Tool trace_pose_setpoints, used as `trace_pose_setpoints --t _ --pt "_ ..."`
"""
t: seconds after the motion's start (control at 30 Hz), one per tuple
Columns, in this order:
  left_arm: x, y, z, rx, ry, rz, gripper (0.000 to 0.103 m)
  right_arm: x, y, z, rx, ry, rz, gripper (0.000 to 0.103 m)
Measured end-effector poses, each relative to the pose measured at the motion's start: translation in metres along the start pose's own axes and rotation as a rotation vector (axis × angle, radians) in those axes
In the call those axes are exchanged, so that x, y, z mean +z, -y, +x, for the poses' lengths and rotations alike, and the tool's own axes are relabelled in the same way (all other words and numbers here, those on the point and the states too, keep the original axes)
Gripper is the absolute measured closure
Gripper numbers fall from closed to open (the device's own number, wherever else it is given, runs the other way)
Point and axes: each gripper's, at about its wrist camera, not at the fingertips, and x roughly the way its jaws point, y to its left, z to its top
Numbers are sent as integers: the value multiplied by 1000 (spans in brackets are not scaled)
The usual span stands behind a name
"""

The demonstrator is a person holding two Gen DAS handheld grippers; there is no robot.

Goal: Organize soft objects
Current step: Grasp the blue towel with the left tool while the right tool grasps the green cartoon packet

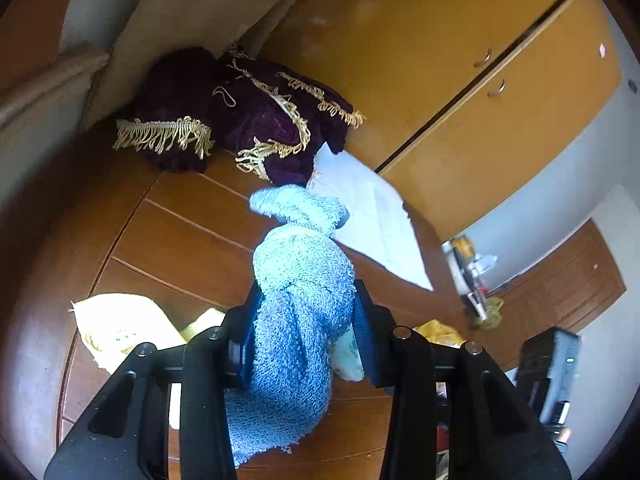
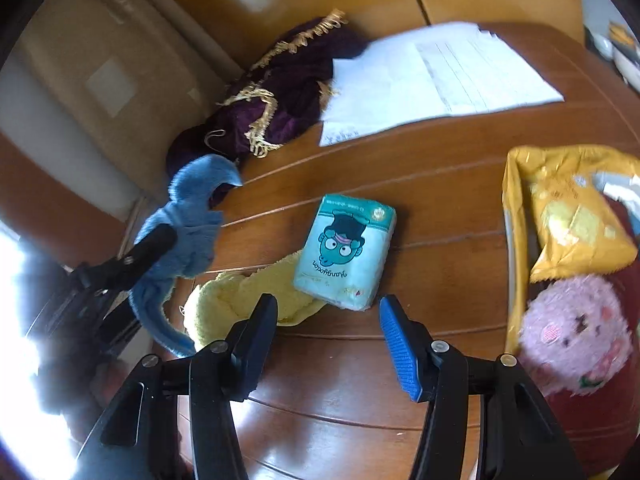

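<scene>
Over the brown wooden table [image 2: 440,184], my left gripper [image 1: 304,320] is clamped on the blue knitted cloth [image 1: 300,272], lifted clear to carry it, while my right gripper [image 2: 328,320] hangs spread at six o'clock of the tissue pack [image 2: 346,250], likely next.

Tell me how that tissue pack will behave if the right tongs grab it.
The tissue pack looks soft and will probably squash between the open right tongs rather than resist. Its glossy wrapper may be a bit slippery. It lies flat, partly on the yellow cloth, so it should not roll, though the cloth might drag along.
</scene>
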Motion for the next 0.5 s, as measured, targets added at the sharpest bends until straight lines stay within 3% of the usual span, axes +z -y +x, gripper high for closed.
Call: trace_pose_setpoints --t 0.2,0.33,0.5 --pt "2 7 -15 -6 77 32 64 14 -9 37 -110 -59 66 45" --pt "5 8 -14 -20 67 29 64 12 -14 43 -144 -11 35 45" --pt "3 10 -14 -13 73 31 64 10 -5 43 -94 16 113 36"
